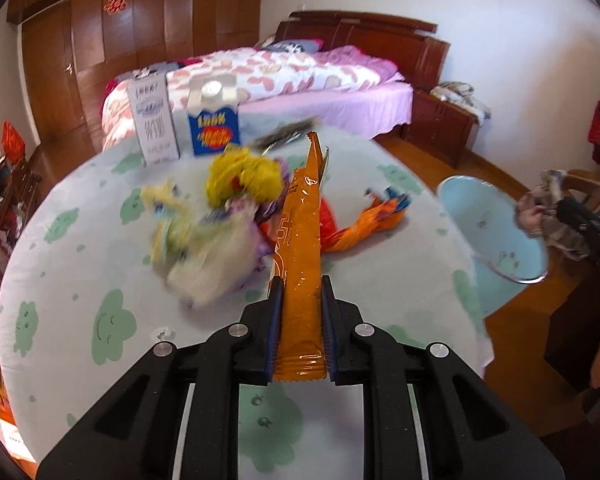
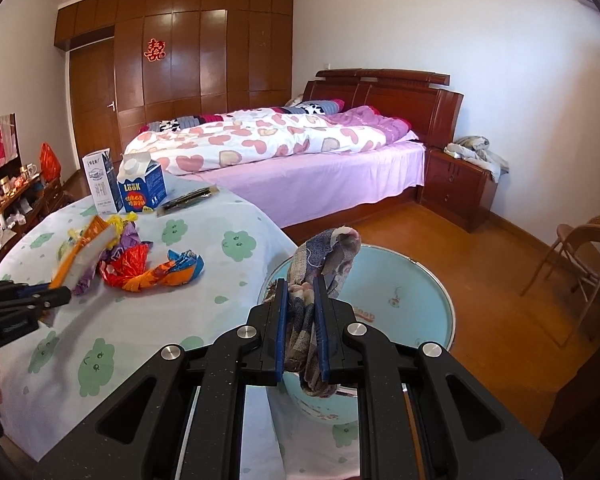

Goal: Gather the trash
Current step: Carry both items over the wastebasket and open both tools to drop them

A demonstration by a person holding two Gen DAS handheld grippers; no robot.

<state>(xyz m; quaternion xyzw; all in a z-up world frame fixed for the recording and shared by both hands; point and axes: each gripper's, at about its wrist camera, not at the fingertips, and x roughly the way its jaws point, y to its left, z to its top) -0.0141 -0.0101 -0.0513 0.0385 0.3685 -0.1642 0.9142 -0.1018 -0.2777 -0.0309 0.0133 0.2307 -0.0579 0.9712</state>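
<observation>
Up close in the left wrist view, the left gripper [image 1: 300, 292] has its fingers pinching a long orange wrapper [image 1: 300, 240] by its near end, the strip standing up and away from the camera above the table [image 1: 80, 248], which is covered in a pale cloth with green cloud prints. Beyond the wrapper lies a blurred heap of crumpled trash: a yellow wrapper [image 1: 242, 176], a whitish-yellow one [image 1: 188, 236] to its left, and a twisted orange and blue one [image 1: 374, 216] to the right. A white carton [image 1: 154, 120] and a blue carton [image 1: 214, 120] stand upright at the far edge of the table, and a light blue basin [image 1: 496, 236] sits off the right edge. From the right wrist view, the right gripper [image 2: 301, 320] has its fingers pressed on a patterned cloth [image 2: 324, 256], which bunches up above them and hangs below, just over the light blue basin [image 2: 412, 304] beside the table [image 2: 220, 248]. To the left, the left gripper [image 2: 50, 296] holds the orange wrapper [image 2: 78, 256] tilted over the trash pile, with a red and orange wrapper [image 2: 134, 266] lying beside it. Behind stands a bed [image 2: 308, 168].
</observation>
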